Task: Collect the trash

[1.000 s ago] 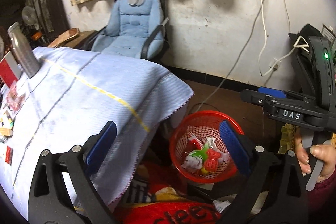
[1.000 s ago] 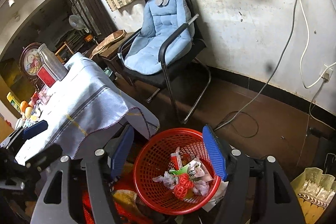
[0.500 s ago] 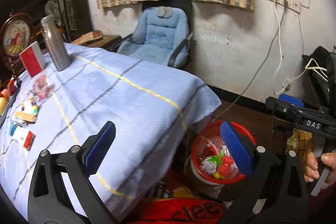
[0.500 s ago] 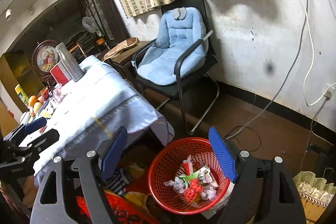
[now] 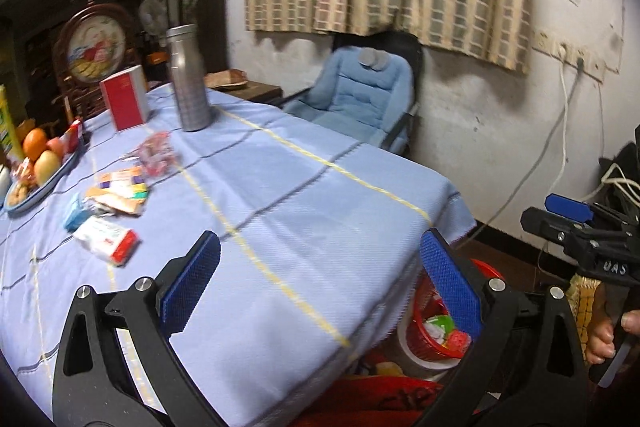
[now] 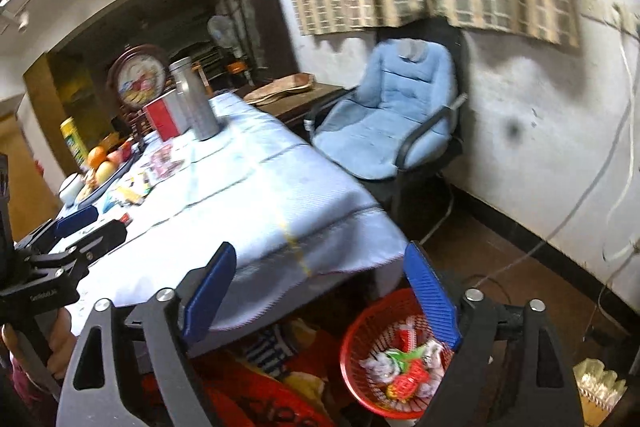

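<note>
A: What does the left camera see?

B: The left gripper (image 5: 320,283) with blue pads is over the table with the light blue cloth (image 5: 304,195). Its two fingers are wide apart and hold nothing. Small snack wrappers (image 5: 116,195) lie on the cloth near a blue plate of fruit (image 5: 36,163). A tall silver metal bottle (image 5: 188,79) stands beside a red box (image 5: 126,103).

A: Where is the trash?

B: In the round red plastic basket (image 5: 436,331) on the floor, past the table edge. It has crumpled wrappers inside.

A: And the right camera?

B: The right gripper (image 6: 320,295) is wide apart too, and empty. The red basket (image 6: 384,351) sits low on the floor, partly behind its right finger. A light blue padded chair (image 6: 396,123) stands by the white wall.
</note>
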Action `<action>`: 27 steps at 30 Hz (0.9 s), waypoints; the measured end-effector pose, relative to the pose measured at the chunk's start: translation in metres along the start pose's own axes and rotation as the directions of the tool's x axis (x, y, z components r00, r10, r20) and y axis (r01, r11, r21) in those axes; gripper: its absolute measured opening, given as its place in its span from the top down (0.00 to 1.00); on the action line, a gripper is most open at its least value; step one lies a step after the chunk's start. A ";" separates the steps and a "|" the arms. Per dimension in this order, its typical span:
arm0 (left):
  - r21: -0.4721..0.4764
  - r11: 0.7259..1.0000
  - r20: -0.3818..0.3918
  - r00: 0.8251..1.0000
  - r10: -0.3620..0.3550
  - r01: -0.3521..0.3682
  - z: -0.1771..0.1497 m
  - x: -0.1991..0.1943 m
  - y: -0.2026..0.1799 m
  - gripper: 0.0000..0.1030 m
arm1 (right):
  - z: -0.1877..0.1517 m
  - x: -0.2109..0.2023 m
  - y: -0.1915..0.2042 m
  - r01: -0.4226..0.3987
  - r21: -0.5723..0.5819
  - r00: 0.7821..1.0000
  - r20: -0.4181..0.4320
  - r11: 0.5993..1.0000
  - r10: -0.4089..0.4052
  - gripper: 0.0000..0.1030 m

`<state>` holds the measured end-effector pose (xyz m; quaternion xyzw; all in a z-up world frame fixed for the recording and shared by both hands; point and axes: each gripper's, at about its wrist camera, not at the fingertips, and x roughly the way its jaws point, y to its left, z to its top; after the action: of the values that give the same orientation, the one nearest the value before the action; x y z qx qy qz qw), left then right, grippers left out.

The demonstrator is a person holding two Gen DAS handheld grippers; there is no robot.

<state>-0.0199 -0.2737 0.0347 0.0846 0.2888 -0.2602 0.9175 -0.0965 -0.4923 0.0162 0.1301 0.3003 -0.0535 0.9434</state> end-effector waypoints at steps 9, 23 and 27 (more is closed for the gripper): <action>-0.070 0.988 -0.014 0.990 0.137 -0.138 -0.009 -0.004 0.085 0.07 | 0.011 0.039 0.079 -0.071 -0.136 0.996 -0.068 0.988 0.062 0.12; -0.321 0.915 -0.255 0.953 0.166 -0.246 -0.008 0.076 0.252 0.06 | 0.057 0.161 0.190 -0.182 -0.223 0.978 -0.138 0.958 0.153 0.12; -0.355 0.908 -0.288 0.950 0.120 -0.222 -0.013 0.090 0.258 0.06 | 0.069 0.193 0.212 -0.189 -0.214 0.976 -0.145 0.958 0.160 0.12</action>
<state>0.1720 -0.0889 -0.0260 -0.0380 0.4431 -0.1031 0.8897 0.1366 -0.3127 0.0040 0.0510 0.3509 0.0730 0.9322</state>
